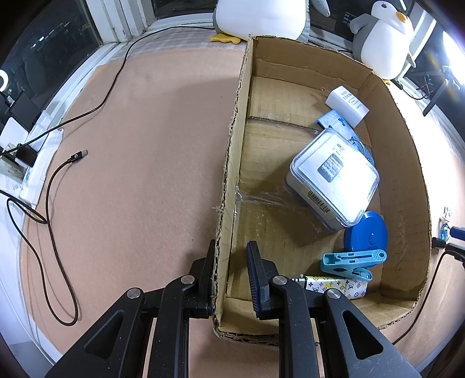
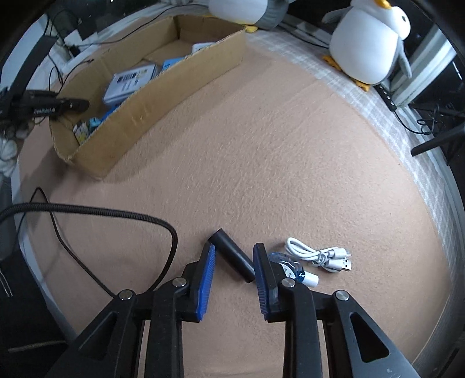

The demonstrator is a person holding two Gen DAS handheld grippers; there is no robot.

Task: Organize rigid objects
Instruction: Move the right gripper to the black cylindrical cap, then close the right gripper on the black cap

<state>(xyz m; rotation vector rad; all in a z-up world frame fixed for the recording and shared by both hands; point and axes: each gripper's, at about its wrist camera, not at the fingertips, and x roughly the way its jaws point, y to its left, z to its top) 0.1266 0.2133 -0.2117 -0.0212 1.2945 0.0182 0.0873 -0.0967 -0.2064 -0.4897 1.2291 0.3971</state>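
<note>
An open cardboard box (image 1: 401, 162) sits on the tan mat. It holds a clear plastic case (image 1: 334, 174), a blue disc (image 1: 366, 232), a light-blue clothespin (image 1: 351, 261), a patterned lighter (image 1: 337, 286) and a white adapter (image 1: 347, 106). My left gripper (image 1: 232, 247) straddles the box's left wall (image 1: 232, 162) and is shut on it. In the right wrist view the box (image 2: 162, 96) lies far left. My right gripper (image 2: 234, 247) is down at the mat, and a black cylinder (image 2: 232, 256) lies slantwise between its blue pads, an end touching each. Right of it lie a small blue-white tube (image 2: 302, 276) and a coiled white USB cable (image 2: 319, 254).
Two plush penguins (image 2: 369, 37) (image 1: 261, 17) stand at the back by the window. A black USB cable (image 1: 58, 180) trails over the mat left of the box. A thick braided cable (image 2: 116, 215) loops near my right gripper. A checked cloth (image 2: 377, 116) edges the mat on the right.
</note>
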